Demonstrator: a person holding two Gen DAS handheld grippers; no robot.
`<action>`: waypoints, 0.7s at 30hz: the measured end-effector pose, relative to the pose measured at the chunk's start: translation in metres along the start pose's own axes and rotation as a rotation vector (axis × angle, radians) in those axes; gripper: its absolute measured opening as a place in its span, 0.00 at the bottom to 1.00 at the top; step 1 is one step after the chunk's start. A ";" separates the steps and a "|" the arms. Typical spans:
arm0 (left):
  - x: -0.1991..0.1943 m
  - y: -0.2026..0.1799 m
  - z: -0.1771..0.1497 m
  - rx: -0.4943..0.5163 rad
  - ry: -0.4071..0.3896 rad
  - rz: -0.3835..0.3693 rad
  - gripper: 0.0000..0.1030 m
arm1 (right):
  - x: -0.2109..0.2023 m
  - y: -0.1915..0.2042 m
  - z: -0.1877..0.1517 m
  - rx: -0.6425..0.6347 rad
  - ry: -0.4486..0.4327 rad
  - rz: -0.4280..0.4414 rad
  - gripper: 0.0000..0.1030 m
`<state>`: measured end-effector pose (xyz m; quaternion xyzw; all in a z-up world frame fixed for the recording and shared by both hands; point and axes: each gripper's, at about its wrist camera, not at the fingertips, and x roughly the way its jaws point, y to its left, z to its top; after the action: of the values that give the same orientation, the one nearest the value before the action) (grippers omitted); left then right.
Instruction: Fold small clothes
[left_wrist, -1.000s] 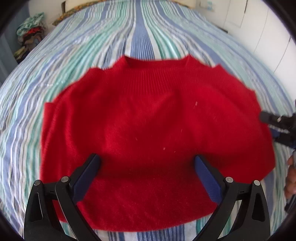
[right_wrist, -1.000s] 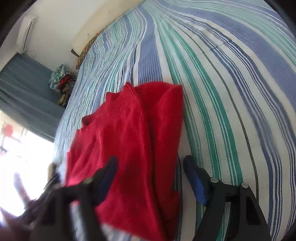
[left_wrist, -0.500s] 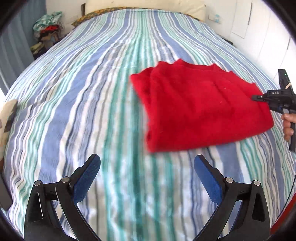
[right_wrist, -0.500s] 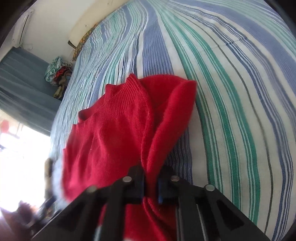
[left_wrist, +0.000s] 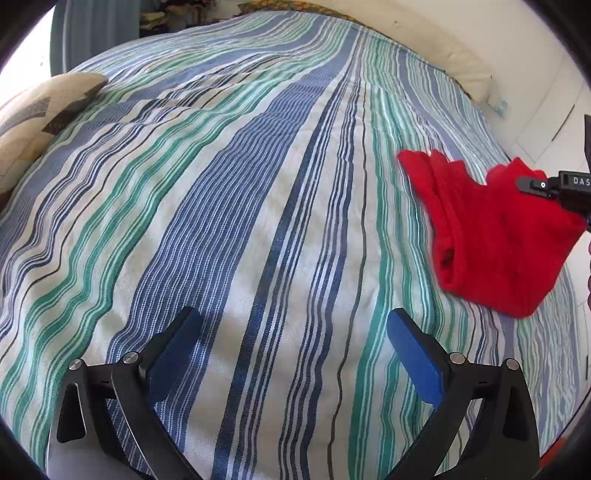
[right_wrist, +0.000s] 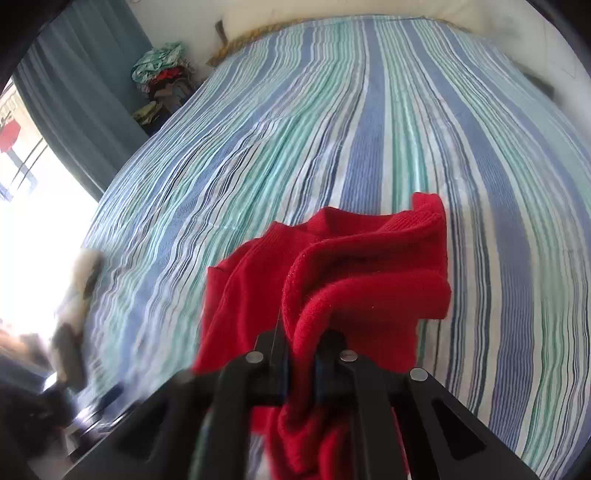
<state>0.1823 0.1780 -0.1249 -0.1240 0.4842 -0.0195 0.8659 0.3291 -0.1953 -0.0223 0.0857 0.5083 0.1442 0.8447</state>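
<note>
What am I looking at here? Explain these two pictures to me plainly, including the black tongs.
No robot: a person holds a hand-operated tool in each hand, each with a fisheye camera looking along its tongs. The left-hand view shows the left tongs open, blue pads apart over the striped bedspread, holding nothing. A patterned cushion lies at the left edge. The right-hand view shows the right tongs shut on a folded red sweater, bunched where it is pinched. A clothes pile sits beyond the bed.
</note>
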 end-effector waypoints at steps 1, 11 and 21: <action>0.002 -0.001 -0.001 0.007 0.002 0.005 0.98 | 0.012 0.019 -0.003 -0.038 0.003 -0.011 0.10; 0.001 0.001 -0.002 0.022 -0.007 -0.009 0.98 | 0.080 0.113 -0.046 -0.265 0.053 0.069 0.62; 0.004 0.002 0.002 0.014 -0.010 -0.010 0.98 | -0.009 0.069 -0.025 -0.254 -0.113 0.138 0.59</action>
<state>0.1857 0.1794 -0.1272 -0.1202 0.4789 -0.0265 0.8692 0.2926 -0.1335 -0.0063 0.0208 0.4306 0.2603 0.8639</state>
